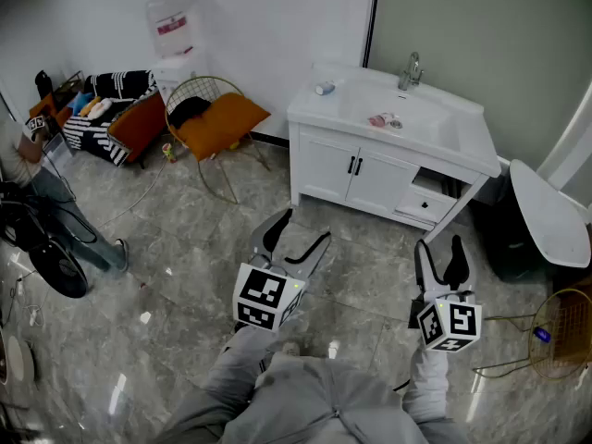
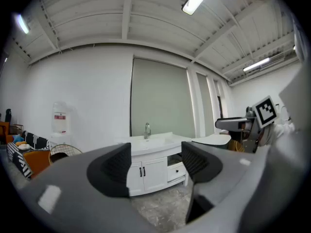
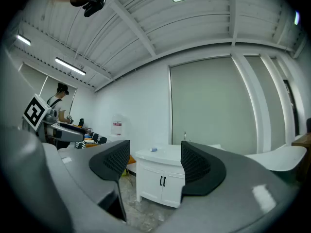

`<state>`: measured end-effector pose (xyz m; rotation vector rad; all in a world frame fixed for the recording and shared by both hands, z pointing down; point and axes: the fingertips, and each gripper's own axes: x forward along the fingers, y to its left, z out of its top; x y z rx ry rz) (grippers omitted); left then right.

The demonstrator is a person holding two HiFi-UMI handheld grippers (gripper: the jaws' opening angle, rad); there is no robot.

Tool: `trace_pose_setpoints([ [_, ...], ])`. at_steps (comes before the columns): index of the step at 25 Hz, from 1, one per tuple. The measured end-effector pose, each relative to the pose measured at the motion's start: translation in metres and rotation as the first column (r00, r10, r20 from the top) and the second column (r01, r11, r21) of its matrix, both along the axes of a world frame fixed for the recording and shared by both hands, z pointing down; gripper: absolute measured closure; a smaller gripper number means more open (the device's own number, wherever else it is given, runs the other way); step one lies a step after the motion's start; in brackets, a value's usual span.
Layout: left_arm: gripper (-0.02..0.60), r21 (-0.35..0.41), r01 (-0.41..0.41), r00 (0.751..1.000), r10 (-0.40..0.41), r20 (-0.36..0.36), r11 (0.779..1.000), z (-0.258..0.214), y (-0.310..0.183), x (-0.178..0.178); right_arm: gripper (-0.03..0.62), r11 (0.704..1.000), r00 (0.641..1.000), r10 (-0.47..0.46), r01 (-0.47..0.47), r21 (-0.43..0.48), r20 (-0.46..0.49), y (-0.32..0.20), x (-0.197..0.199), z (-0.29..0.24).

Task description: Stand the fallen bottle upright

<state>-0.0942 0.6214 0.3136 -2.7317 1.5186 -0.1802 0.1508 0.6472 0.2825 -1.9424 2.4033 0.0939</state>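
A small pinkish bottle [image 1: 382, 119] lies on its side on the white vanity [image 1: 398, 169], next to the basin and in front of the faucet [image 1: 411, 68]. A second small bluish item [image 1: 324, 88] lies at the counter's left end; the right gripper view shows this bluish item [image 3: 153, 149] too. Both grippers hover over the floor well short of the vanity and point level at it. My left gripper [image 1: 294, 239] is open and empty, and my right gripper [image 1: 438, 252] is open and empty. Between the left gripper view's jaws I see the vanity [image 2: 150, 166].
An orange wire chair [image 1: 217, 118] and a water dispenser [image 1: 171, 26] stand left of the vanity. One vanity drawer [image 1: 427, 203] is pulled out. A white oval lid on a dark bin [image 1: 548, 215] and a wire basket [image 1: 555, 336] are at the right. A person [image 1: 42, 188] stands far left.
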Motion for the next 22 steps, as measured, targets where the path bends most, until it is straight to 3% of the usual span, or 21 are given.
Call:
trace_pose_setpoints([
  [16,0.233,0.001,-0.007,1.000,0.007,-0.008,1.000,0.001,-0.015,0.000,0.267,1.000,0.999,-0.007,0.006,-0.019,-0.036,-0.015,-0.004,0.005],
  [22,0.232,-0.008,-0.016,1.000,0.015,-0.019,1.000,0.007,-0.020,-0.012,0.267,0.999,0.998,-0.035,0.034,0.023,0.045,-0.012,-0.016,0.001],
])
